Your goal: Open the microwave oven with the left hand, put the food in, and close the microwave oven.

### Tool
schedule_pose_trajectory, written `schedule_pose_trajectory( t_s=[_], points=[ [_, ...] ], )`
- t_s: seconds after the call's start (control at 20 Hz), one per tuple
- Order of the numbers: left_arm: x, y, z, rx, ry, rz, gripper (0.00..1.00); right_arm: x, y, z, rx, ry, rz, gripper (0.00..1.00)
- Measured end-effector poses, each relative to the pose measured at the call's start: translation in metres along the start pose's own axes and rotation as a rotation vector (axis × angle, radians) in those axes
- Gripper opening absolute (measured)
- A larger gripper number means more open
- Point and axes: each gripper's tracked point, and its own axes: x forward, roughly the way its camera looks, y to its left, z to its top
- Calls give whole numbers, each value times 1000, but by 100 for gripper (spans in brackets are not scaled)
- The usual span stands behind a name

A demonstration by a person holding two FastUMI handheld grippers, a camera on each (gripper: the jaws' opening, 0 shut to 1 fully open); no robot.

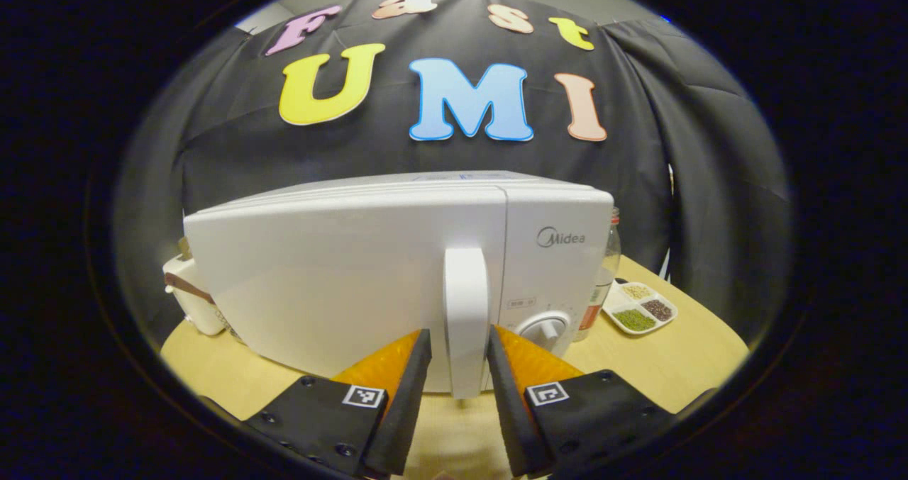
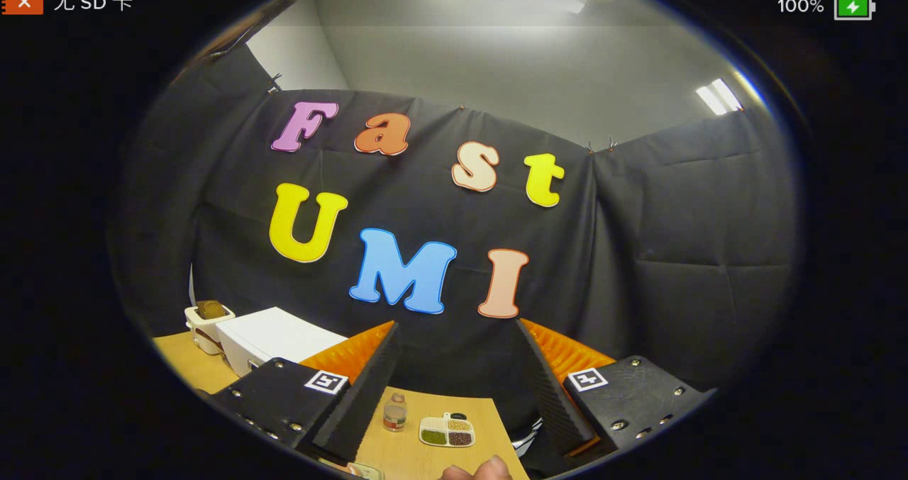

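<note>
A white microwave (image 1: 340,281) stands on the wooden table, filling the middle of the left gripper view, door facing me. Its upright white handle (image 1: 466,310) stands between the fingers of my left gripper (image 1: 460,332). The right finger lies against the handle, and a narrow gap shows at the left finger. In the right gripper view the microwave (image 2: 273,338) sits low at the left. My right gripper (image 2: 457,324) is held high, wide open and empty, facing the booth wall. Below it lies a small divided dish of grains and beans (image 2: 447,430), which is also right of the microwave (image 1: 638,308).
A clear bottle (image 1: 605,274) stands between the microwave and the dish, also seen from the right gripper (image 2: 394,412). A white toaster with bread (image 2: 206,322) sits left of the microwave (image 1: 191,296). The round table's edge (image 1: 709,381) curves close on the right. A fingertip (image 2: 489,468) shows at the bottom.
</note>
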Motion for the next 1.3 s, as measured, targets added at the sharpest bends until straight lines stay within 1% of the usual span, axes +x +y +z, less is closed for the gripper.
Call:
schedule_pose_trajectory(
  t_s=[0.05, 0.15, 0.2, 0.25, 0.3, 0.35, 0.4, 0.5, 0.6, 0.65, 0.7, 0.75, 0.85, 0.9, 0.95, 1.1, 1.2, 1.3],
  points=[
    [-1, -2, -10, -12, 40, 4, 52, -1, 1, -1, 6, 6, 4, 97],
    [-6, 0, -6, -23, 18, -8, 35, -3, 0, 4, 5, -7, 2, 97],
    [-5, -1, -4, -49, 15, -27, 27, -5, 2, 9, 9, -18, 6, 96],
    [-6, -2, -5, -69, 22, -47, 24, -7, 3, 12, 11, -30, 11, 96],
    [-4, -3, -6, -72, 30, -60, 21, -8, 4, 14, 12, -41, 18, 94],
    [-5, -3, -8, -61, 35, -67, 21, -9, 8, 14, 16, -48, 29, 94],
    [-6, -3, -8, -57, 40, -74, 17, -9, 12, 14, 23, -49, 42, 97],
    [-7, -1, -3, -74, 34, -81, 17, -6, 23, 12, 39, -38, 77, 97],
    [-8, -1, -7, -50, 46, -71, 12, -4, 36, 12, 53, -29, 116, 97],
    [-9, 0, -6, -47, 44, -77, 10, -2, 42, 13, 58, -30, 132, 97],
    [-10, -1, -5, -44, 51, -87, 12, 0, 48, 15, 57, -31, 149, 97],
    [-14, 0, -10, -43, 68, -92, 12, -1, 53, 17, 56, -37, 164, 97],
    [-38, 5, -17, -52, 37, -95, 12, -2, 63, 20, 65, -50, 197, 97],
    [-54, 10, -19, -46, 28, -93, 12, -3, 69, 19, 73, -51, 211, 94],
    [-69, 13, -27, -40, 27, -94, 12, -3, 74, 16, 81, -51, 228, 97],
    [-105, 29, -38, -9, 42, -92, 12, -8, 95, 8, 115, -30, 291, 97],
    [-127, 42, -45, -9, 57, -70, 12, -12, 108, 17, 133, -55, 341, 97],
    [-147, 56, -53, -18, 71, -32, 12, -24, 121, 18, 140, -59, 400, 97]
  ],
)
